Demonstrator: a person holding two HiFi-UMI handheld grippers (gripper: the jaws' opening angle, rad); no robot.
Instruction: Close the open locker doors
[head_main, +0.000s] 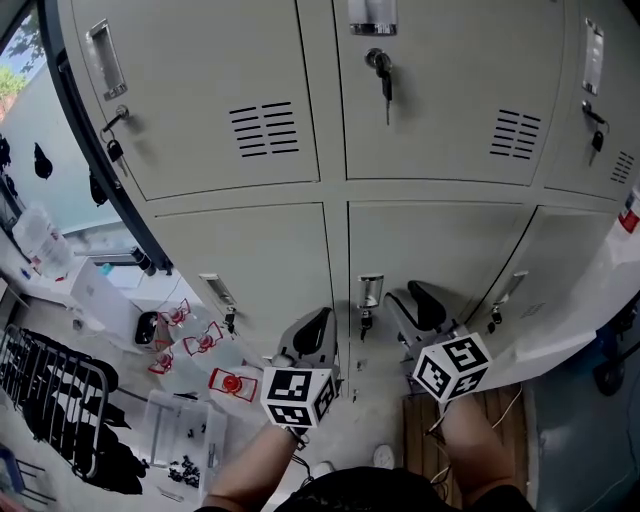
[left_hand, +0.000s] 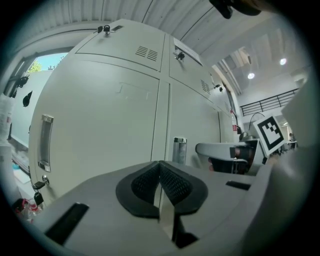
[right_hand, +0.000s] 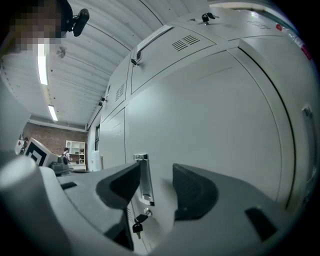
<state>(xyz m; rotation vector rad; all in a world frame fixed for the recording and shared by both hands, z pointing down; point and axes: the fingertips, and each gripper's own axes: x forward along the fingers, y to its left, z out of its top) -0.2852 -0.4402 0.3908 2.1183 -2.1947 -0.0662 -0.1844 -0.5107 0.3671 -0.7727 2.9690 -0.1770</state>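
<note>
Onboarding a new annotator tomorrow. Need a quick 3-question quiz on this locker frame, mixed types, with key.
1. True or false: the left gripper has its jaws shut, with nothing between them.
2. What shows between the open jaws of the right gripper? A) a handle B) a bottle C) a cloth
3. Fill in: in the head view, a ____ hangs from the lock of the upper middle door.
Key: 1 true; 2 A; 3 key
</note>
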